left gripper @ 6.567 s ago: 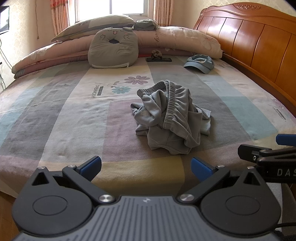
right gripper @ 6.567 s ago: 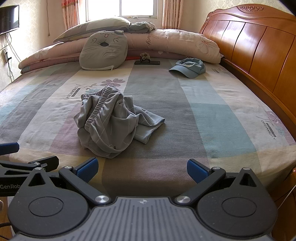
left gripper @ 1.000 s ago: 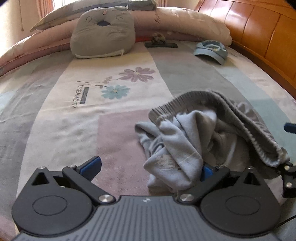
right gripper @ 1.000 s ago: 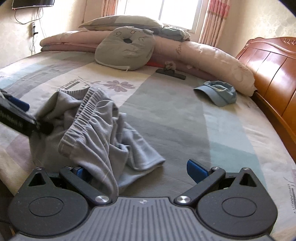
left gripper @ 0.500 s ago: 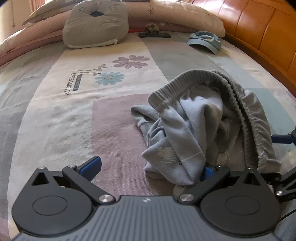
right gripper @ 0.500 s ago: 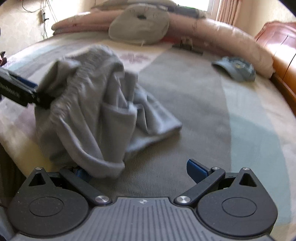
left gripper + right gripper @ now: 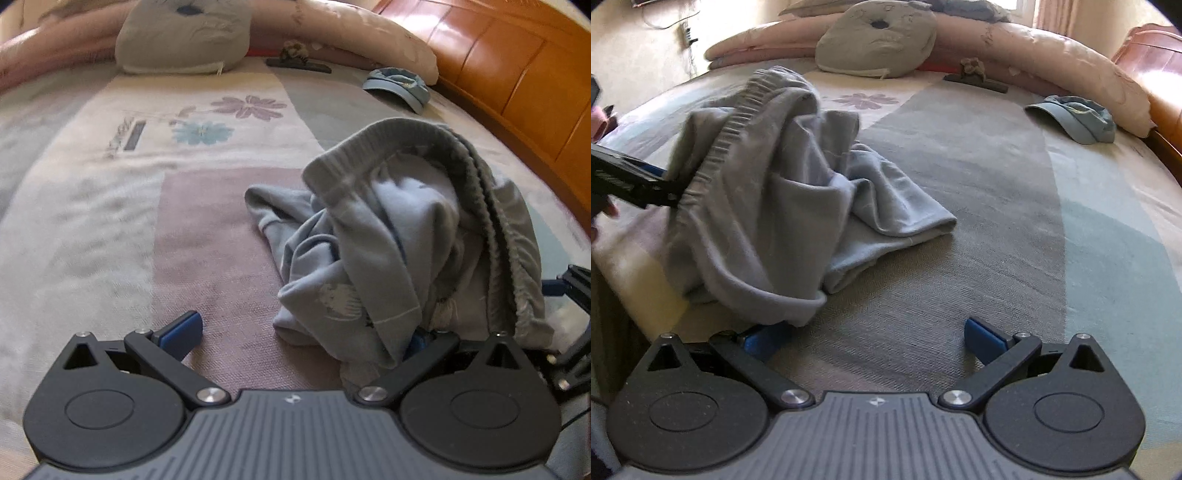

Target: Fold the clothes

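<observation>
One crumpled grey garment (image 7: 399, 236), with a ribbed elastic waistband arching over its top, lies heaped on the bed (image 7: 207, 236). Both grippers sit at the near edge of the garment. The left gripper (image 7: 299, 334) stands wide, cloth draped over its right blue pad. The right gripper (image 7: 875, 338) also stands wide, a fold lying over its left pad. Beyond the garment lie one blue cap (image 7: 1078, 118) and one grey cushion (image 7: 879, 40), the cushion against the rolled pink bedding (image 7: 1052, 55).
</observation>
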The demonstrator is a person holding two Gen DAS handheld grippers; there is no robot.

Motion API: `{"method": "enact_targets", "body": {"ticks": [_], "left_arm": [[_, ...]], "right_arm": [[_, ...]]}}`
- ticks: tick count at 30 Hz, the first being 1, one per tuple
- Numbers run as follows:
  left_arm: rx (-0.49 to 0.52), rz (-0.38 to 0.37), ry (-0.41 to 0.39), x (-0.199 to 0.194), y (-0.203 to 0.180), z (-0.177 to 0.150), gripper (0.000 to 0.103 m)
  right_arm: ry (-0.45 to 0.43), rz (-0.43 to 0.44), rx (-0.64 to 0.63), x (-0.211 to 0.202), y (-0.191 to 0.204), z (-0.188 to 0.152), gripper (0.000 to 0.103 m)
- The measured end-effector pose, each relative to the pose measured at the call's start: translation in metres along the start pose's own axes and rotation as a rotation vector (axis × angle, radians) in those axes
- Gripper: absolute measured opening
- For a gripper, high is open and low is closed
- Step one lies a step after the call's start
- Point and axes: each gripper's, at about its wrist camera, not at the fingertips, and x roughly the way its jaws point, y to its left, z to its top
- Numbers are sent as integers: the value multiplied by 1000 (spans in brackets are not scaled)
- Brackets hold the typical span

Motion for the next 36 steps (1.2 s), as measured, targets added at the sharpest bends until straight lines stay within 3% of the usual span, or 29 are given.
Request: {"method": "enact_targets", "body": {"ticks": [7,11,15,21,32,36], "left_arm": [[40,-9,24,-4,-1,8,102],[105,4,-25,-19,-9,9,102],[97,-34,-64,-31,-8,6,102],[118,-57,-68,-32,-5,7,102],[154,-71,-67,-30,-12,3,102],[152,-77,-59,-29,-12,-1,102]], "right_arm": [[-129,4,-136,-45,30,33,103],[-186,28,-213,-48,60,53,103],[-210,47,-233,-48,82,67,102],[-157,46,-179,-37,74,89,95],[-57,43,-79,-17,58,127,93],[0,3,-70,4,66,134,93]]}}
